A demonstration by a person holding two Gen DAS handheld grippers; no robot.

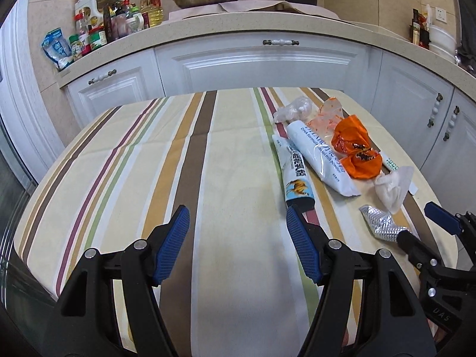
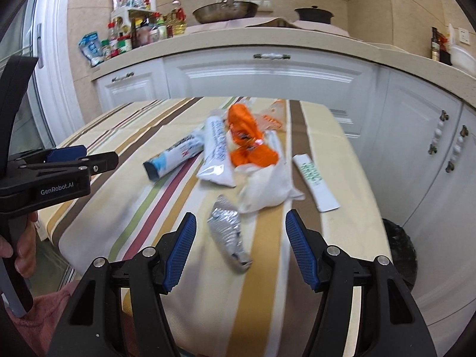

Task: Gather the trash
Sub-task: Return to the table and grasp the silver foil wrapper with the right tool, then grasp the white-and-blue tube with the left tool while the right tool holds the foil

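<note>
Trash lying on the striped surface (image 1: 125, 154), right view blurring.
Left gripper (image 1: 238, 238) and right gripper (image 2: 241, 238) are gaping wide, empty; foil wrapper (image 2: 227, 232) is lying between the right gripper's fingers.

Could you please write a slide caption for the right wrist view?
Open right gripper hovers over a crumpled foil wrapper on the striped tablecloth.

Desk cover (image 1: 238, 148): woven striped cloth, matt, faintly creased. Foil wrapper (image 2: 227, 232), nearest the cloth's front edge: embossed silver metal film, shiny, crumpled. Orange wrapper (image 1: 355, 148): glossy plastic, wrinkled. White pouch (image 1: 321, 157) touching it: smooth plastic with sheen. Tissue wad (image 2: 264, 190): soft matt paper. Left claw (image 1: 238, 244) pads: ribbed blue rubbery plastic on matt black plastic arms.
</note>
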